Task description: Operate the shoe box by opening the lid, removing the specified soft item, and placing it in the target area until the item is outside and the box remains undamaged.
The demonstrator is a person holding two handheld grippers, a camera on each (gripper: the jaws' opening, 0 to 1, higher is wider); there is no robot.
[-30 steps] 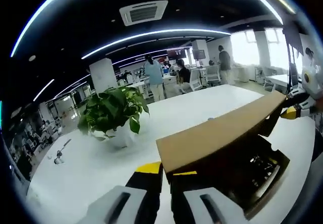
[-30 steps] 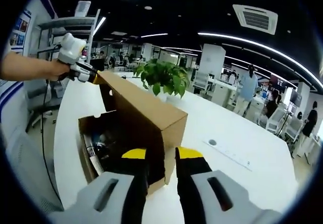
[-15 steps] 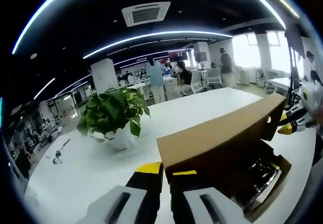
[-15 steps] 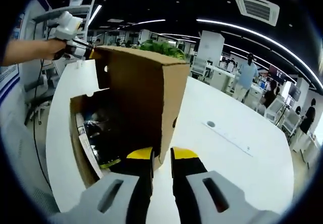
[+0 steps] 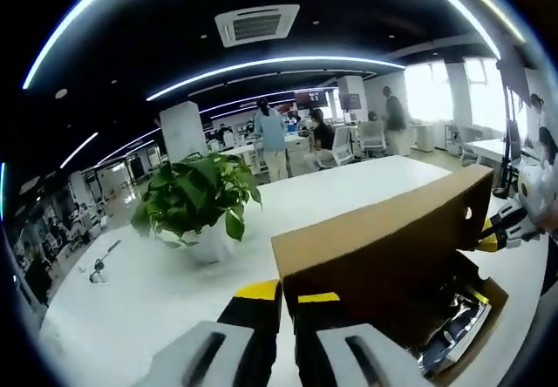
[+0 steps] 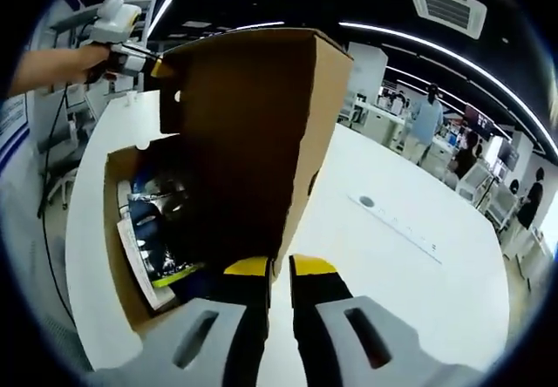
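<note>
Both grippers, left gripper [image 5: 288, 298] and right gripper [image 6: 279, 267], are closed on opposite corners of the lid [image 6: 248, 134], holding it raised so the box [image 6: 118, 265] contents can be reached.

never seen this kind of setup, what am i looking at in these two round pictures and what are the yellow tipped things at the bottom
There is no robot arm here. A person holds a two-jaw gripper in each hand, and a fisheye camera rides on each one, looking forward along its jaws.

In the left gripper view, the left gripper rises from the bottom, its yellow-tipped jaws closed on a corner of the cardboard lid. In the right gripper view, the right gripper pinches the opposite corner, and the left one appears far off, in the person's hand.

Together they hold the lid of the shoe box raised. Inside the box lies something dark and shiny; I cannot tell what. The box sits on a white table, beside a potted plant. Behind is an office with people.
</note>
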